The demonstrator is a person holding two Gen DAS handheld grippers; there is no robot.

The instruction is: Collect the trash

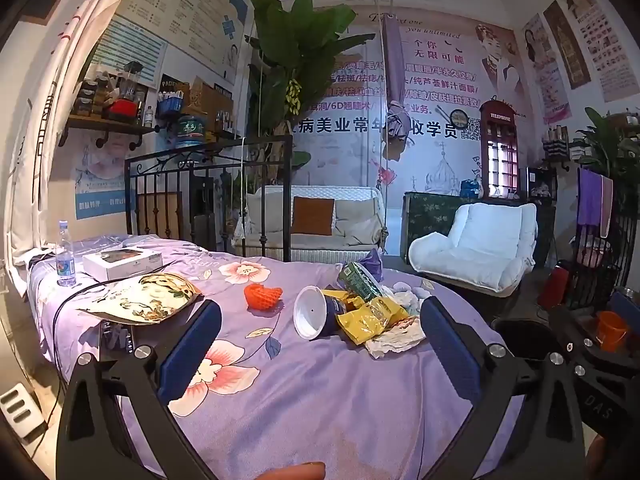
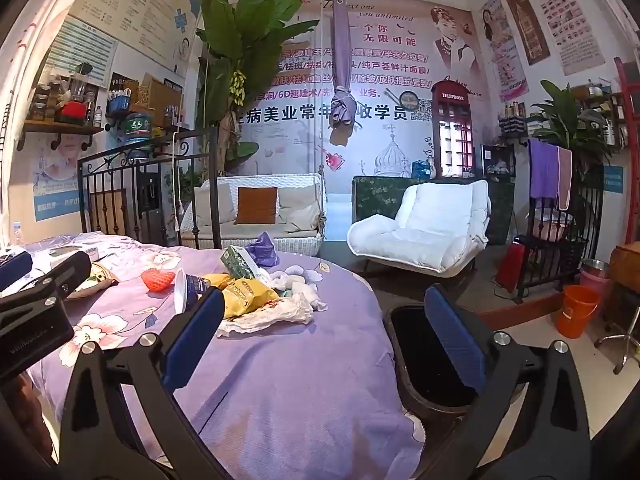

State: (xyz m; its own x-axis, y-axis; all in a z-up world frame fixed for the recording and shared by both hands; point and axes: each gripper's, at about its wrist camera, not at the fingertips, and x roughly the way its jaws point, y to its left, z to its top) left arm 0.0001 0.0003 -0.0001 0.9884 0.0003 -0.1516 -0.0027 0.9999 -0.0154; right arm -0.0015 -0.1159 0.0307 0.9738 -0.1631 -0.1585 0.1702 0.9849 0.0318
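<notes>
Trash lies heaped on the purple flowered bedspread (image 1: pixel 304 392): a tipped dark blue paper cup (image 1: pixel 316 316) with a white inside, yellow snack wrappers (image 1: pixel 372 316), a green packet (image 1: pixel 360 280), crumpled white paper (image 1: pixel 396 340) and an orange foam net (image 1: pixel 263 295). My left gripper (image 1: pixel 320 332) stands open just short of the heap, nothing between its blue pads. My right gripper (image 2: pixel 324 320) is open too, right of the left one, holding nothing. The cup (image 2: pixel 188 288), wrappers (image 2: pixel 244 296) and paper (image 2: pixel 276 312) sit ahead on its left. A black bin (image 2: pixel 424 360) stands beside the bed.
A flowered snack bag (image 1: pixel 148 296), white box (image 1: pixel 122 262) and water bottle (image 1: pixel 65 256) lie at the bed's left. An iron bed frame (image 1: pixel 208 196) rises behind. Across the floor stand a white chair (image 2: pixel 424 224), an orange bucket (image 2: pixel 576 310) and a black rack (image 2: pixel 560 240).
</notes>
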